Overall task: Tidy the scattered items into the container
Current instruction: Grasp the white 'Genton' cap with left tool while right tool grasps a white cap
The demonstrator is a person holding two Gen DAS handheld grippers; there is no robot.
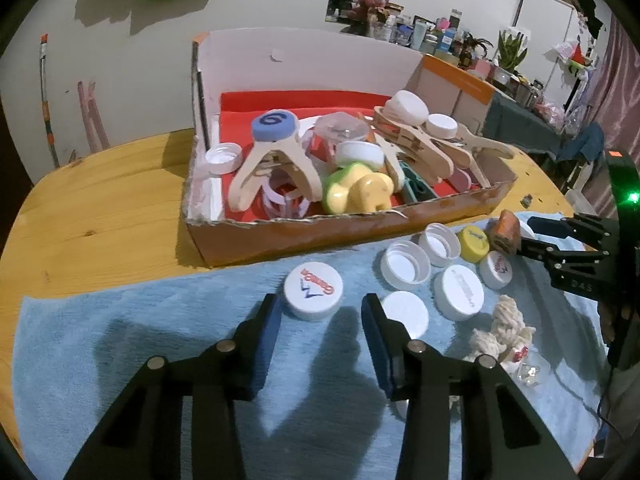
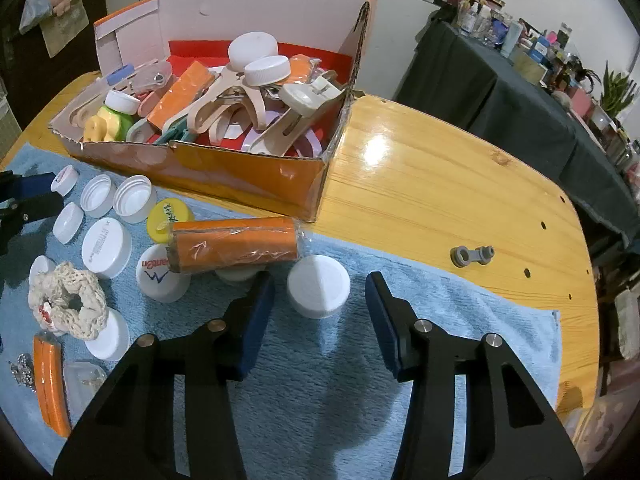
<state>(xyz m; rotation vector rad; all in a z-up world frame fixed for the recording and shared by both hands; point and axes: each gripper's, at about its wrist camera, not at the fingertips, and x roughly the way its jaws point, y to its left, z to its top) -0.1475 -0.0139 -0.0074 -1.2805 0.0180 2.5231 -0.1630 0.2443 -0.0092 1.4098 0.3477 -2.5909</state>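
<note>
Left gripper (image 1: 320, 312): we see its jaws apart, gripping nothing; printed white cap (image 1: 313, 291) just ahead at lower centre.
Right gripper (image 2: 320, 292): jaws apart, a plain white cap (image 2: 319, 286) between them, untouched.
Container: cardboard box (image 2: 240, 176), upper centre, heaped with wooden clips and caps.
Scattered items: we count caps, an orange roll (image 2: 234, 245) and a crocheted ring (image 2: 66, 305) on the blue towel (image 2: 304, 380).

You get ten white caps (image 2: 319, 286) and one yellow cap (image 2: 168, 220), most left of your right gripper (image 2: 319, 277). Two orange rolls (image 2: 234, 248), both left. One knit scrunchie (image 2: 66, 304), far left. One grey plastic part (image 2: 472, 256), ahead right. One cardboard box (image 2: 240, 184), ahead. One blue towel (image 2: 460, 312), underneath.
</note>
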